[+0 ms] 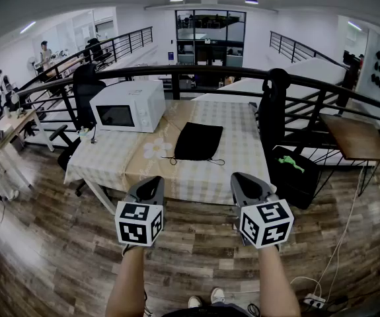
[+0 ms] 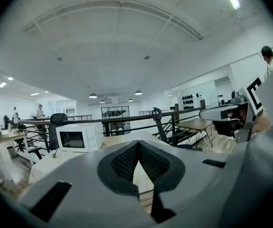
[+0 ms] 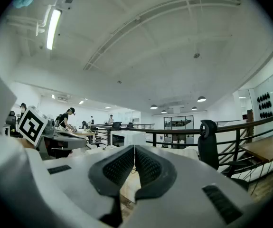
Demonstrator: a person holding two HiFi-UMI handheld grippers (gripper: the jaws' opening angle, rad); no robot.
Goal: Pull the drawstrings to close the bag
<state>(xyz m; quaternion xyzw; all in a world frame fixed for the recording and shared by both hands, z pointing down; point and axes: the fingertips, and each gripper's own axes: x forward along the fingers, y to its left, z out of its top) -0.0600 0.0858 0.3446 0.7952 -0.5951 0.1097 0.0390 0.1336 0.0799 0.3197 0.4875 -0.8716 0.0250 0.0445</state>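
Nearest, the left gripper (image 1: 153, 182) and the right gripper (image 1: 244, 177) hang side by side over the wooden floor (image 1: 196, 243), just short of the near edge of the table (image 1: 236, 170). Each has its jaws pressed together at the tips, and nothing sits between them. Beyond them, on the checked cloth, the black bag (image 1: 199, 140) lies flat about the middle of the table, well apart from both grippers. Its drawstrings (image 1: 170, 158) trail loose from its near end toward the near edge. Farther off, a white microwave (image 1: 127, 106) stands at the far left corner. A black chair (image 1: 272, 111) stands at the right edge, against the dark railing (image 1: 196, 71).
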